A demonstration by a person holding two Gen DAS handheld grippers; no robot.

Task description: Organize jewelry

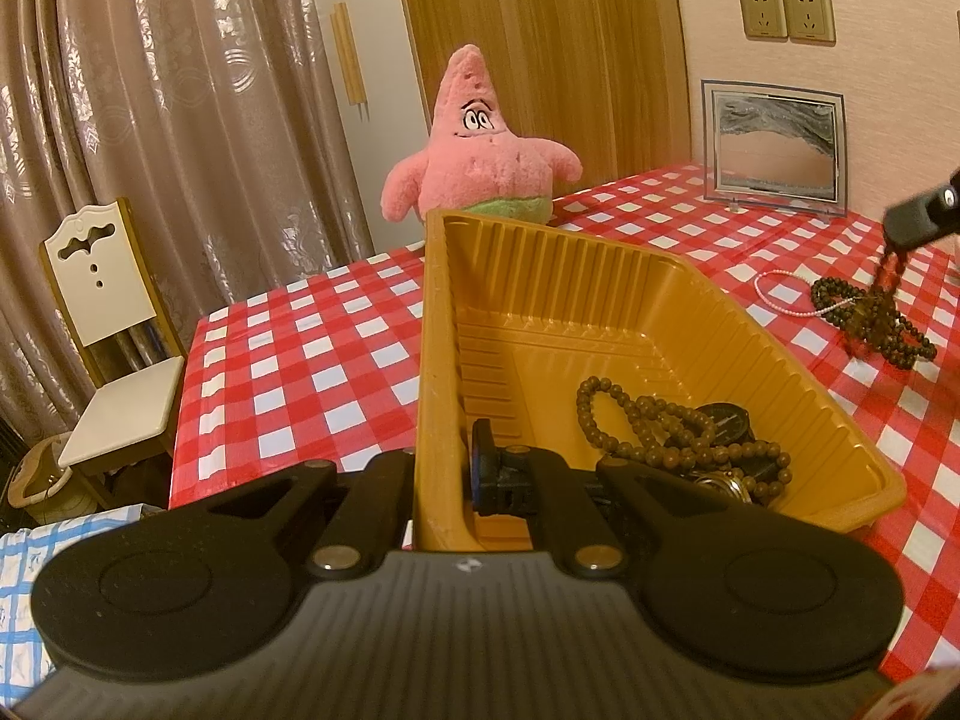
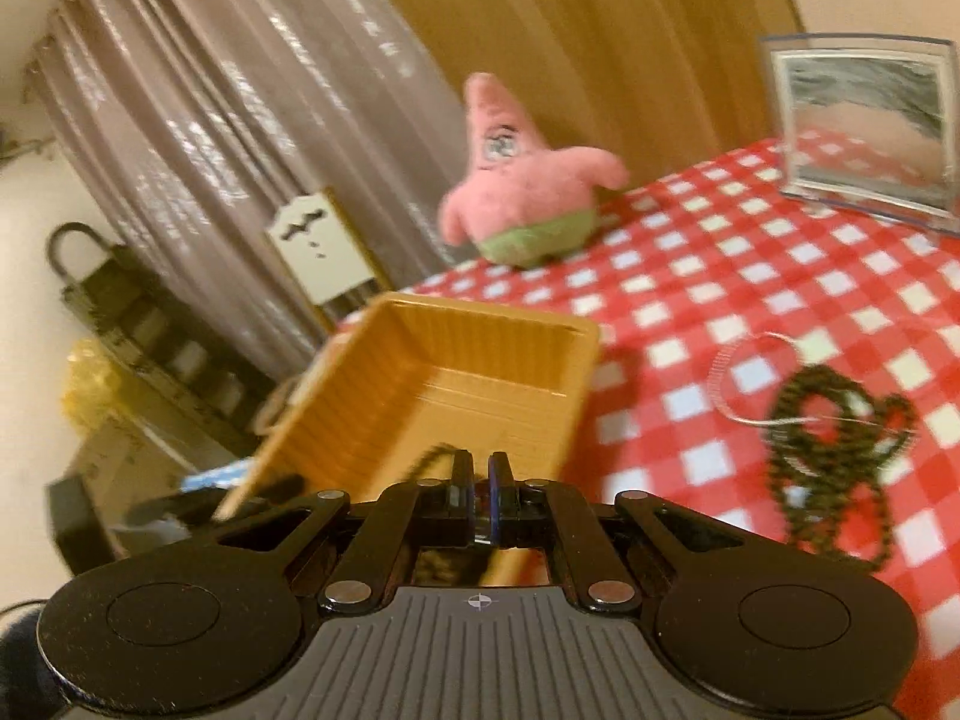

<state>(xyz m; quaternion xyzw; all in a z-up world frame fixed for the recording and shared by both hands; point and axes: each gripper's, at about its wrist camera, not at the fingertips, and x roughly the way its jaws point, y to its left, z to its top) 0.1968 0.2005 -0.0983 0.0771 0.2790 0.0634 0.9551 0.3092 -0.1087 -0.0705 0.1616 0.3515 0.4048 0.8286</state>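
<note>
Checkered tablecloth (image 1: pixel 336 324): left gripper (image 1: pixel 441 480) clamps tray (image 1: pixel 600 324) wall.

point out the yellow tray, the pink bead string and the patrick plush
yellow tray (image 1: pixel 600 324), left wrist view, bare ribbed floor
pink bead string (image 1: pixel 774 306), left wrist view, lower curve of its loop
patrick plush (image 1: pixel 480 156), left wrist view, belly

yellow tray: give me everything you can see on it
The yellow tray is a rectangular, thin-looking glossy plastic tub with ribbed walls and a flat rim. It sits on the red-checked tablecloth. The left gripper clamps its left wall, one finger inside, one outside. In its near right corner lie a brown bead strand and a dark watch. The rest of its floor is bare.
</note>
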